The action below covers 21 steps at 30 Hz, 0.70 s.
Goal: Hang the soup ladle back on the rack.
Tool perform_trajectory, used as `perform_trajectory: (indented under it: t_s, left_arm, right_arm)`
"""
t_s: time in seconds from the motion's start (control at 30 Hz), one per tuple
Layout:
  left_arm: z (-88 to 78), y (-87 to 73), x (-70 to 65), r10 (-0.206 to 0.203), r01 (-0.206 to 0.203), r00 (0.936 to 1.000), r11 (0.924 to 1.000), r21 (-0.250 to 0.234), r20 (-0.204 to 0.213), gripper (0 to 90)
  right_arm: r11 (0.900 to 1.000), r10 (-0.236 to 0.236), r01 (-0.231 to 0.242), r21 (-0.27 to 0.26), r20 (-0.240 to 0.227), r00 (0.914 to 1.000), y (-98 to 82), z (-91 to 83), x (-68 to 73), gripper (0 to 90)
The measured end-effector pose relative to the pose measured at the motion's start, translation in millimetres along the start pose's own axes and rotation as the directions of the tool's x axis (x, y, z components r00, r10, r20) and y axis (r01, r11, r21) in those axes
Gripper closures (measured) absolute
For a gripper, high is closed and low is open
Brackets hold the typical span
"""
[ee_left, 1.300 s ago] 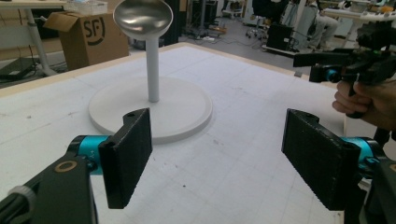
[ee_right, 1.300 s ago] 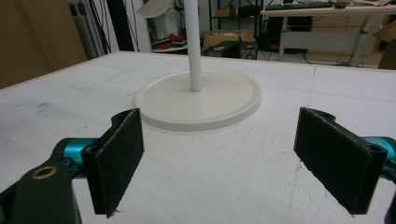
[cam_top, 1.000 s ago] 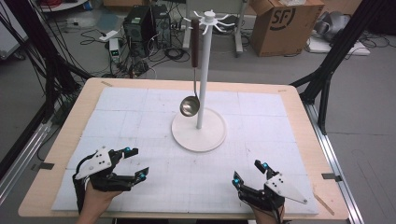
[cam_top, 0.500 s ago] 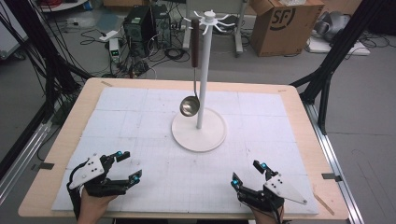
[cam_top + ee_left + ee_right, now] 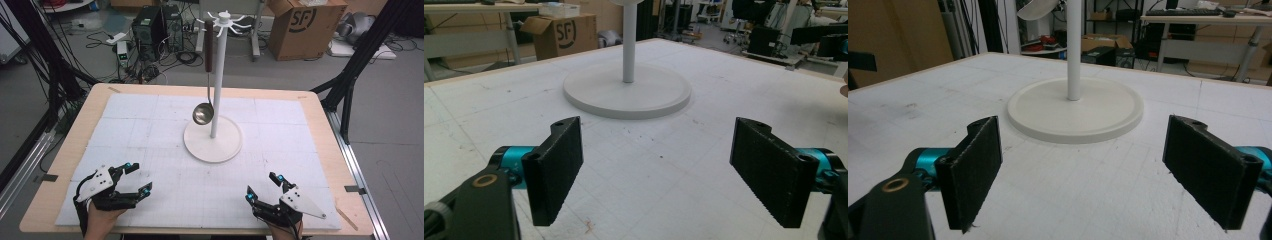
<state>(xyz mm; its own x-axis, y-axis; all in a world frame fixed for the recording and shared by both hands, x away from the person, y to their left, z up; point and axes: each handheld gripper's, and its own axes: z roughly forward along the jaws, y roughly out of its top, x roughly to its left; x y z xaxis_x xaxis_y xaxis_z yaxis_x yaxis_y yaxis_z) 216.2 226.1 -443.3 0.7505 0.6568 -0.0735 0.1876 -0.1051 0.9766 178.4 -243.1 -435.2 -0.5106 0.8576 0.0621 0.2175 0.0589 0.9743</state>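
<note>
A white stand [image 5: 217, 90] with a round base [image 5: 213, 141] rises from the middle of the table. From one of its top hooks hangs a metal ladle [image 5: 203, 113] with a dark handle, bowl down, just left of the pole. My left gripper [image 5: 136, 178] rests open near the front left of the mat, nothing between its jaws. At the front right my right gripper [image 5: 262, 188] is open and empty too. The stand's base [image 5: 626, 90] lies ahead of the left jaws, and the base [image 5: 1075, 108] with the ladle bowl [image 5: 1037, 8] above shows ahead of the right jaws.
A white mat [image 5: 150, 145] covers most of the wooden table [image 5: 82, 115]. Behind the table stand a cardboard box [image 5: 299, 25], a computer tower [image 5: 149, 27] and tangled cables. Black frame legs [image 5: 350, 75] flank the table.
My left gripper has drawn back toward the table's front left corner. The right gripper, stand and ladle have stayed put.
</note>
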Motion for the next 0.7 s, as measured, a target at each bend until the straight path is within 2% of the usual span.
perform_trajectory:
  t_s: [0.4,0.7]
  left_arm:
    - [1.4,-3.7,2.0,0.004,-0.003,0.9998,0.9999,0.017,-0.02,21.7]
    - [1.5,-3.4,0.6,0.005,-0.005,1.0,1.0,0.008,-0.004,21.8]
  right_arm:
    - [1.0,-0.002,0.002,-0.002,0.001,1.0,0.1,0.0,0.1,14.9]
    - [1.0,-0.004,0.004,-0.002,0.001,1.0,0.2,0.2,0.1,14.8]
